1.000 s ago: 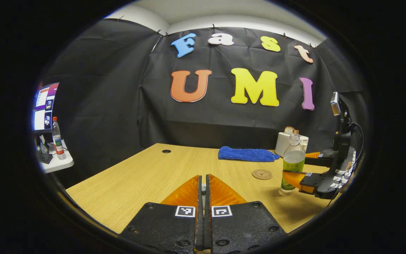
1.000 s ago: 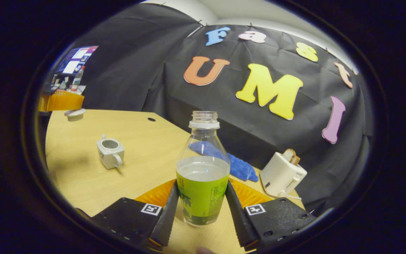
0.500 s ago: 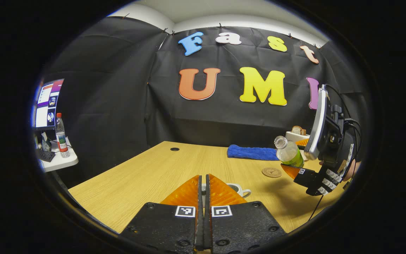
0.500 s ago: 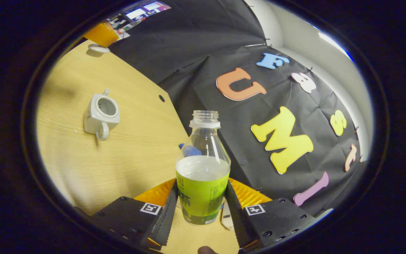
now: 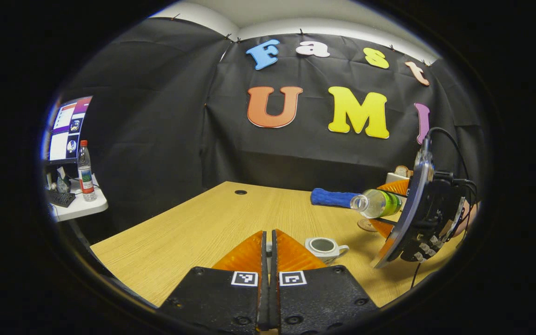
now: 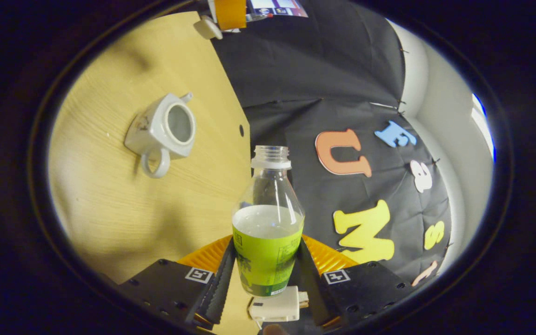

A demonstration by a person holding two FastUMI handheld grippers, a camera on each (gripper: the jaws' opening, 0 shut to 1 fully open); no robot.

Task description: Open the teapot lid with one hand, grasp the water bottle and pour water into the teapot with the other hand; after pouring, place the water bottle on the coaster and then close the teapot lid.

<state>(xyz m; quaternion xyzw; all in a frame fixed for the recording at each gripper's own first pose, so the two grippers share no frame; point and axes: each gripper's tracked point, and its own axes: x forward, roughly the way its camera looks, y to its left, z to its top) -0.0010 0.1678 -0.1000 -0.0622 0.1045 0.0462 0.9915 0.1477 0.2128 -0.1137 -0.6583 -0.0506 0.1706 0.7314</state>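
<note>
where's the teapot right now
In the left gripper view the open teapot stands on the wooden table, just right of the left claw, below the tilted water bottle held by the right claw.

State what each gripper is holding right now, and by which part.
The right gripper clamps the water bottle by its labelled lower body. The left gripper has its fingers together; the teapot lid cannot be made out between them.

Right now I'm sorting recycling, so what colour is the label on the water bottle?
Bright green, seen best in the right gripper view on the water bottle.
</note>
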